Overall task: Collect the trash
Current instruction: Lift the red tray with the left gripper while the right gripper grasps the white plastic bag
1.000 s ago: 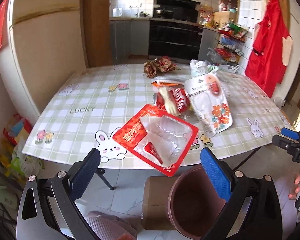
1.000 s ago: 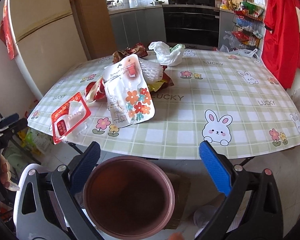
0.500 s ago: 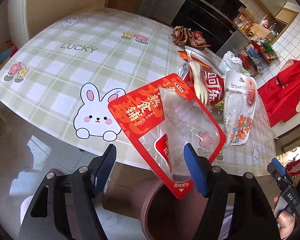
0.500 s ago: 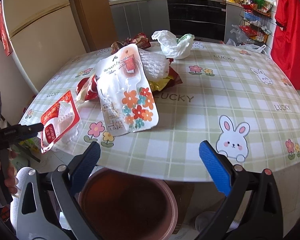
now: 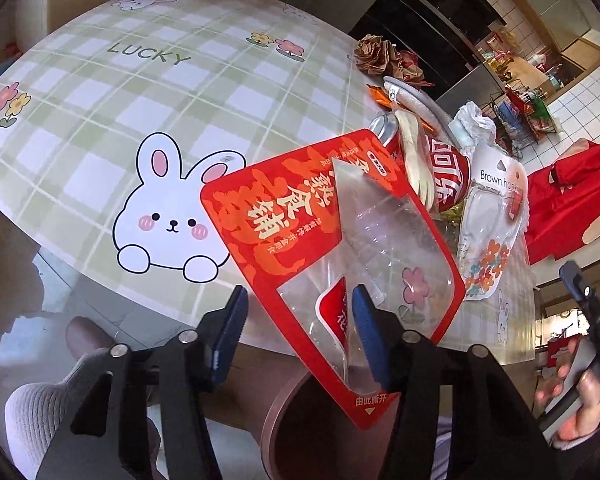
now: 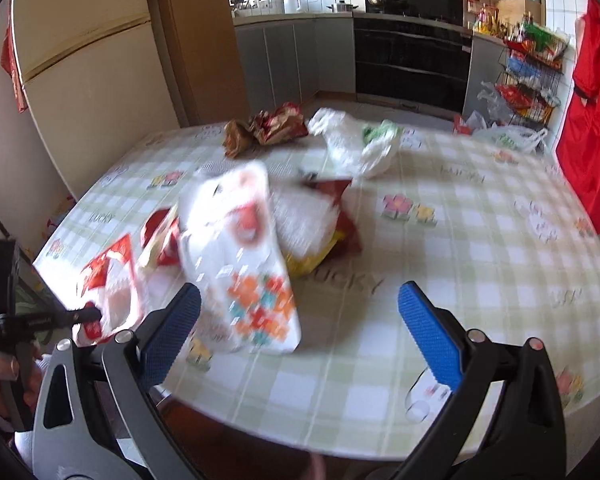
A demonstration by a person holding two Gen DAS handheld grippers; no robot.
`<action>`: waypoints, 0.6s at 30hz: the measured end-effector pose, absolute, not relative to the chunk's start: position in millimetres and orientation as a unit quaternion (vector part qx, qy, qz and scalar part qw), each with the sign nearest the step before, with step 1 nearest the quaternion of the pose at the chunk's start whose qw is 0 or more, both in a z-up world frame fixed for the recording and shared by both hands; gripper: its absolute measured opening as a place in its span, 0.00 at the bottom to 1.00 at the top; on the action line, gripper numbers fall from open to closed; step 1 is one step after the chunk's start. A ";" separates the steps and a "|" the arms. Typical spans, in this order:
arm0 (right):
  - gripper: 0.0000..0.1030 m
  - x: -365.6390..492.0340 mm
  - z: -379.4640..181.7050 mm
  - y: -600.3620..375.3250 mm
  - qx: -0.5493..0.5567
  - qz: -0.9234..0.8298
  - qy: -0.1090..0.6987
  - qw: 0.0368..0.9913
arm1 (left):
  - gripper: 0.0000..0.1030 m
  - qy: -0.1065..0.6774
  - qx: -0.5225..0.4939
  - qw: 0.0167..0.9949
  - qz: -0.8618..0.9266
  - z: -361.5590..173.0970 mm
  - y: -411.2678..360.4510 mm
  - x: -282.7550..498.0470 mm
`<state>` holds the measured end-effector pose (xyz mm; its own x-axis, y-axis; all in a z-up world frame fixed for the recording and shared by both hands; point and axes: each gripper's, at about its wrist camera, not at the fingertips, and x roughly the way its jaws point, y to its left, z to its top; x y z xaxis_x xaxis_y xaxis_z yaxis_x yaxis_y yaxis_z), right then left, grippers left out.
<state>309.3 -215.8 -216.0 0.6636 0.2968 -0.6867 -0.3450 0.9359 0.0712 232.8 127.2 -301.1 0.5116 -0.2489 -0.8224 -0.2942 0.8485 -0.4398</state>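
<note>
A red food pouch with a clear window (image 5: 332, 256) overhangs the table's near edge, above a brown bin (image 5: 300, 420) on the floor. My left gripper (image 5: 298, 336) is open, its blue pads either side of the pouch's lower end, closing in. The pouch also shows in the right wrist view (image 6: 112, 284). My right gripper (image 6: 298, 328) is open and empty, above the table edge, facing a white floral package (image 6: 240, 256). A red can (image 5: 440, 172), a brown crumpled wrapper (image 5: 384, 56) and a white plastic bag (image 6: 356, 144) lie behind.
The table (image 5: 100, 92) has a green checked cloth with rabbits. A fridge (image 6: 80, 72) stands at the left, kitchen counters behind, a red apron (image 6: 592, 112) at the right. My knee (image 5: 40, 412) shows below the left gripper.
My left gripper has moved in toward the red pouch and its jaws have narrowed around it. My right gripper has risen from above the bin toward the table, with motion blur.
</note>
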 end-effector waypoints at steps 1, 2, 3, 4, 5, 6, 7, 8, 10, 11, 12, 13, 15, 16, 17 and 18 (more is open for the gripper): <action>0.95 321.9 -209.2 -216.2 -0.043 0.174 0.362 0.915 | 0.36 0.491 -0.274 0.827 0.014 -300.5 128.2 233.0; 0.95 337.8 -202.4 -215.4 -0.056 0.172 0.354 0.918 | 0.35 0.487 -0.274 0.829 0.015 -299.8 130.4 233.0; 0.95 353.8 -196.9 -213.4 -0.070 0.168 0.347 0.920 | 0.34 0.485 -0.273 0.831 0.018 -299.3 132.2 232.7; 0.95 371.9 -191.2 -210.9 -0.084 0.163 0.338 0.923 | 0.31 0.480 -0.278 0.832 0.017 -298.6 134.5 231.8; 0.95 385.9 -187.6 -208.0 -0.093 0.159 0.330 0.926 | 0.29 0.471 -0.287 0.834 0.012 -297.2 137.2 229.5; 0.95 403.6 -185.0 -203.6 -0.099 0.155 0.324 0.928 | 0.28 0.464 -0.294 0.835 0.008 -295.0 140.3 227.8; 0.95 417.4 -185.1 -200.4 -0.102 0.155 0.324 0.927 | 0.28 0.460 -0.295 0.838 0.010 -292.3 142.7 226.8; 0.94 434.5 -187.5 -193.9 -0.109 0.158 0.329 0.925 | 0.27 0.452 -0.298 0.840 0.012 -288.4 146.5 225.7; 0.94 460.4 -197.3 -179.9 -0.134 0.161 0.339 0.917 | 0.27 0.442 -0.303 0.844 0.017 -282.5 153.4 224.4; 0.94 473.8 -204.4 -172.1 -0.149 0.161 0.348 0.912 | 0.27 0.437 -0.304 0.847 0.023 -278.9 157.9 224.1; 0.93 485.0 -211.7 -165.1 -0.163 0.158 0.355 0.907 | 0.27 0.432 -0.303 0.849 0.028 -275.8 162.1 223.8; 0.93 496.8 -220.2 -158.5 -0.177 0.154 0.364 0.902 | 0.27 0.424 -0.302 0.853 0.037 -271.2 168.3 222.8; 0.91 517.2 -237.0 -148.4 -0.202 0.142 0.378 0.892 | 0.27 0.413 -0.299 0.859 0.050 -264.9 178.7 222.0; 0.90 524.8 -244.6 -144.5 -0.210 0.142 0.386 0.887 | 0.27 0.407 -0.297 0.862 0.058 -261.7 183.5 221.2; 0.89 529.8 -250.5 -140.0 -0.218 0.139 0.392 0.883 | 0.27 0.401 -0.294 0.865 0.065 -258.2 188.6 220.4; 0.89 535.8 -257.5 -137.6 -0.229 0.131 0.399 0.878 | 0.27 0.397 -0.292 0.867 0.069 -256.6 192.3 219.3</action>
